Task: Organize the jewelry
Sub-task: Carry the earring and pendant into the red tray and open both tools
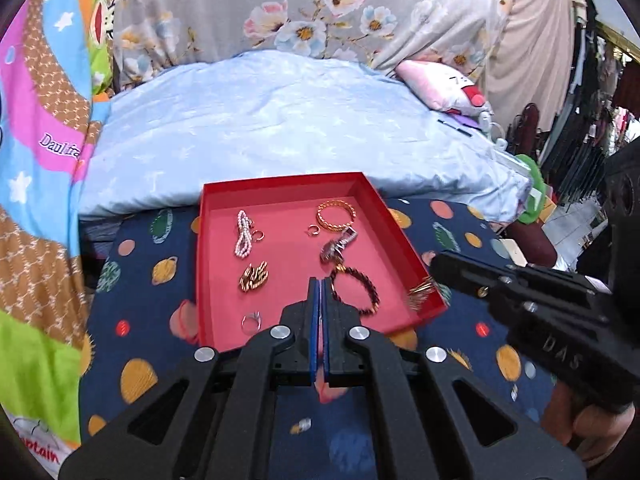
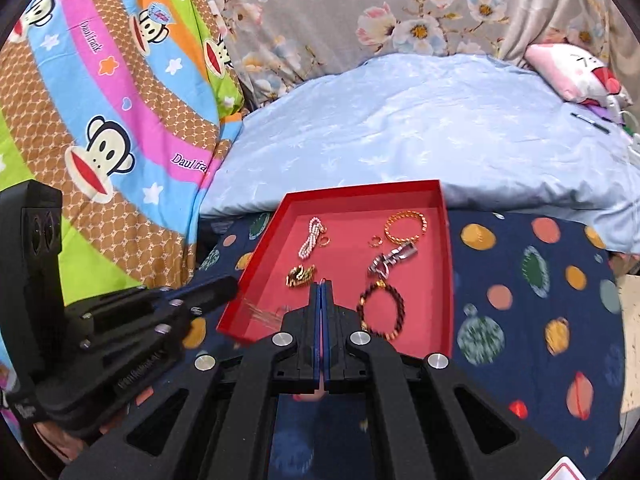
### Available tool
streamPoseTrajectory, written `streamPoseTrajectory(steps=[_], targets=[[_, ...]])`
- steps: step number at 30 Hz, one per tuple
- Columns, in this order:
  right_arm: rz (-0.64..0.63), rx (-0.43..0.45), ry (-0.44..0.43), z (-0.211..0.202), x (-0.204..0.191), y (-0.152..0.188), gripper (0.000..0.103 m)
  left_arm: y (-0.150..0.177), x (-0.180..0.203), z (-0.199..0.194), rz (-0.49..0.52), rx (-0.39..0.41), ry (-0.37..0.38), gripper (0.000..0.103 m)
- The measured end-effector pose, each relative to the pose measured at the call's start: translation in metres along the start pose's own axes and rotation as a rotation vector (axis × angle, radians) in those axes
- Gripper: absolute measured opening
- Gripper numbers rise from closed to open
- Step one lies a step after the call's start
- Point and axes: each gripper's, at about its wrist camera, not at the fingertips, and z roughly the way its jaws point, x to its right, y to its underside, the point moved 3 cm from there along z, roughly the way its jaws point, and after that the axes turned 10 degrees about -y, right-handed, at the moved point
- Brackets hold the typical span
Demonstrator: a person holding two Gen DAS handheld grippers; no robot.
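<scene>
We hold our left gripper [image 1: 319, 282] and right gripper [image 2: 321, 286] over the shallow red cardboard tray [image 1: 280, 184], fingers pressed together on both. A thin ring-like loop seems to poke out at the right tips; we cannot tell whether it is pinched. The jewelry lies spread in the tray on the planet-print navy cloth [image 1: 152, 344]: white pearl strand [image 1: 243, 238], twisted gold bangle [image 1: 336, 216], dark braided bracelet [image 1: 356, 288]. Dipping in with shut fingers could scatter or tangle pieces, or nudge the light tray.
</scene>
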Motion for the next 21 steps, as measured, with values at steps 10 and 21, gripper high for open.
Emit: streamPoseTrajectory(steps=[10, 21], targets=[[0.034, -0.141, -0.032, 0.077, 0.027, -0.004, 0.0, 0.001, -0.014, 0.068, -0.028, -0.096, -0.024, 0.0], [0.018, -0.241, -0.006, 0.145, 0.04, -0.026, 0.0, 0.012, -0.053, 0.066, -0.083, -0.092, -0.088, 0.001]])
